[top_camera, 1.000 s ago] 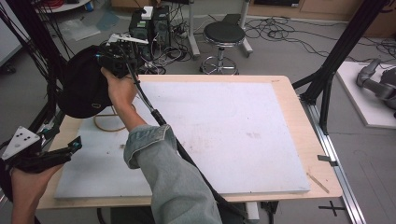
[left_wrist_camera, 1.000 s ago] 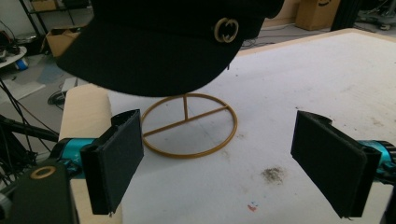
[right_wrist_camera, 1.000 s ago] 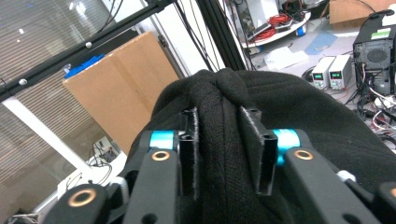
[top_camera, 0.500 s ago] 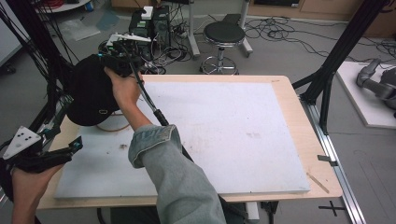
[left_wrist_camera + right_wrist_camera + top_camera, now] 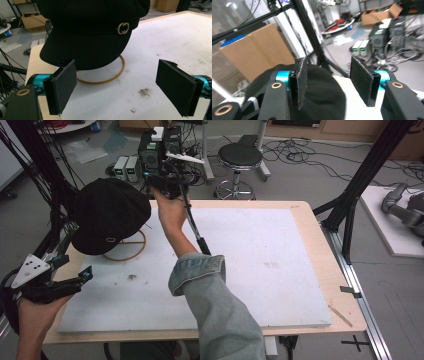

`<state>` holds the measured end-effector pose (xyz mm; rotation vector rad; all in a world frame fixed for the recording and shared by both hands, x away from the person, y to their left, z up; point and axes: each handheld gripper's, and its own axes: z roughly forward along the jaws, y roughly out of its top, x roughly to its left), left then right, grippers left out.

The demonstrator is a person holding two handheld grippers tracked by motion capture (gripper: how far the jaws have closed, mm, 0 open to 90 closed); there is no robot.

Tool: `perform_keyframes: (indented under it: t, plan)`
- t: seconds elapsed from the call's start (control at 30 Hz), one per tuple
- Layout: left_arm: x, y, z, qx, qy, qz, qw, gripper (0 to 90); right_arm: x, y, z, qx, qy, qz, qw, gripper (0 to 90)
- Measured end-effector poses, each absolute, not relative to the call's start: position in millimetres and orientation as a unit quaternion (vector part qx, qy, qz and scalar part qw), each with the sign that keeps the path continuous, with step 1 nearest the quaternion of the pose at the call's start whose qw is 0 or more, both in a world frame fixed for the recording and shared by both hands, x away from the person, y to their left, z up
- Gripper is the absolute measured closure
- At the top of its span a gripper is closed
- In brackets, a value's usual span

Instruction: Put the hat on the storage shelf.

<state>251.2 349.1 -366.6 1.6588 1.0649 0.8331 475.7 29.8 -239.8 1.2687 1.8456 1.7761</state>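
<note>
A black cap (image 5: 110, 215) with a gold buckle (image 5: 122, 28) sits on a stand with a wooden ring base (image 5: 127, 251) at the table's far left. My right gripper (image 5: 156, 182) hovers just right of the cap over the table's far edge. Its jaws have just been opening, and nothing is between them. In the right gripper view the cap (image 5: 319, 100) lies beyond and below the right gripper (image 5: 328, 77). My left gripper (image 5: 75, 268) rests at the near left corner, open and empty. In the left gripper view the left gripper (image 5: 120, 87) faces the cap (image 5: 95, 30) and the ring base (image 5: 105, 80).
A white mat (image 5: 260, 250) covers the wooden table (image 5: 320, 235). A black frame post (image 5: 350, 215) rises at the right edge, and more poles stand at the far left. On the floor behind are a stool (image 5: 240, 157) and grey electronics boxes (image 5: 160, 145).
The right hand has let go of the cap and moved right, away from it, with its jaws wider apart. The cap stays on its stand. The left gripper has not moved.
</note>
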Motion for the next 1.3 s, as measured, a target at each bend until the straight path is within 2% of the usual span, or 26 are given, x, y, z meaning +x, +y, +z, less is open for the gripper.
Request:
perform_keyframes:
  t: [0.23, 0.57, 1.3]
  plan:
    - [255.2, 345.4, -371.1, 0.686, 0.436, 0.339, 0.474, 17.4, 473.1, -28.7, -237.5, 0.455, 0.634, 0.599, 0.181, 42.0]
    - [258.9, 339.0, -375.1, 0.691, 0.433, 0.336, 0.472, 17.4, 457.2, -103.8, -245.2, 0.467, 0.622, 0.584, 0.231, 40.1]
    - [269.3, 328.4, -375.9, 0.700, 0.424, 0.330, 0.470, 17.3, 397.0, -224.8, -283.9, 0.500, 0.600, 0.544, 0.306, 35.0]
